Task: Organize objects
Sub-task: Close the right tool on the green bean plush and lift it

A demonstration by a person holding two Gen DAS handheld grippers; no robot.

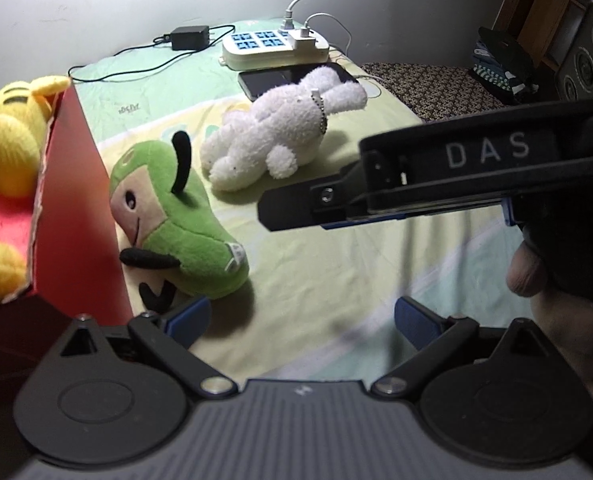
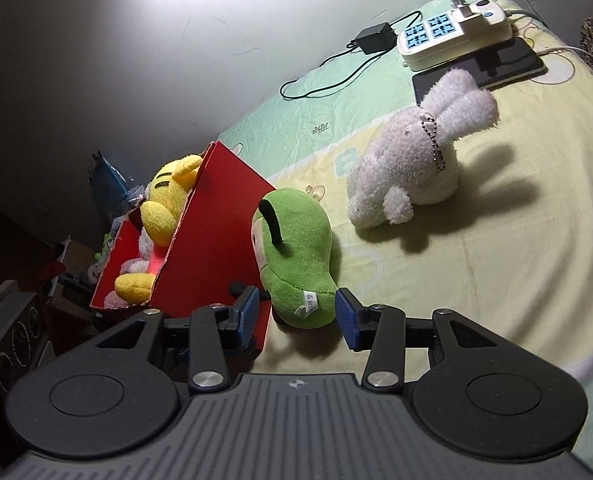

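Observation:
A green plush [image 1: 176,220] [image 2: 296,248] lies on the yellow-green sheet [image 1: 336,264], right beside a red box [image 1: 76,200] [image 2: 212,240]. A yellow plush [image 1: 12,140] [image 2: 164,204] sits inside that box. Farther back lies a white bunny plush [image 1: 280,132] [image 2: 412,168] with a bead chain. My left gripper [image 1: 302,320] is open over bare sheet, just right of the green plush. My right gripper [image 2: 298,314] [image 1: 272,210] is open and hovers near the green plush's tagged end, which shows between its blue pads [image 2: 346,318] without being pressed.
At the back of the bed lie a white power strip [image 1: 274,46] [image 2: 456,36], a dark phone [image 1: 264,80] [image 2: 508,60], a black adapter [image 1: 188,37] and loose cables. A patterned cushion [image 1: 428,84] and a speaker [image 1: 584,64] stand to the right. A wall runs behind.

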